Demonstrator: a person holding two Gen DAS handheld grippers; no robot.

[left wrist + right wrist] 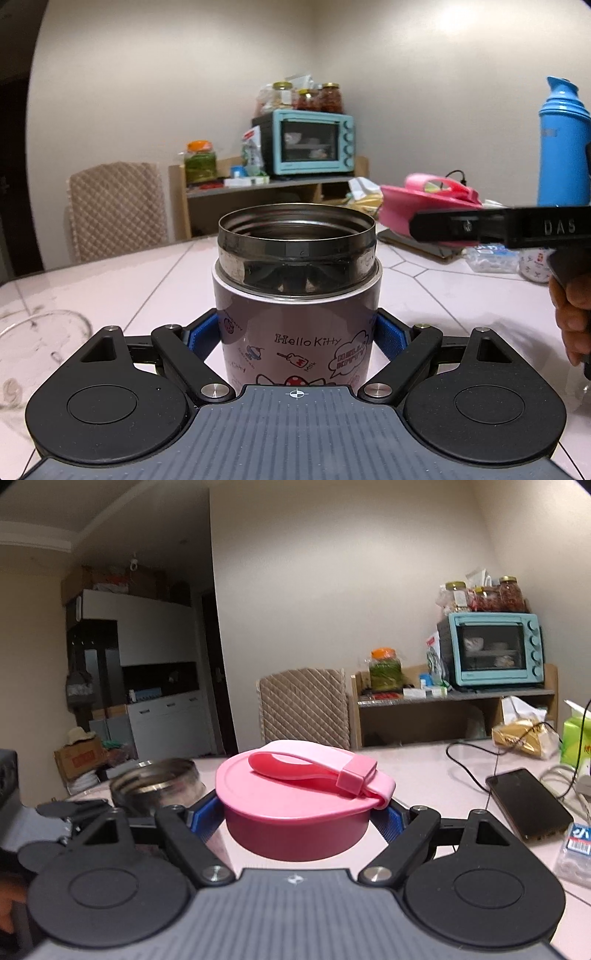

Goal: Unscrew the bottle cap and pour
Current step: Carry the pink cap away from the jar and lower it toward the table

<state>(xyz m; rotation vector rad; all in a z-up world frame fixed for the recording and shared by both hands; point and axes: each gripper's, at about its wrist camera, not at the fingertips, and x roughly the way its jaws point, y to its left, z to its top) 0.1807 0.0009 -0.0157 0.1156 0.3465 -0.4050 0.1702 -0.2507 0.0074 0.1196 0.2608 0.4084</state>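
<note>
Gripping the open flask point(297, 295) low on its body, the left tool point(297, 338) holds it upright on the table point(110, 280). The right tool point(297, 821) clamps the pink cap point(299, 805), off and just right of the flask's steel mouth.

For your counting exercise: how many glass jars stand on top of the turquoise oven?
3 are visible on the turquoise oven: a pale-filled jar at left, a small red-filled jar in the middle, and a taller red-filled jar at right. Bags behind may hide more.
</note>
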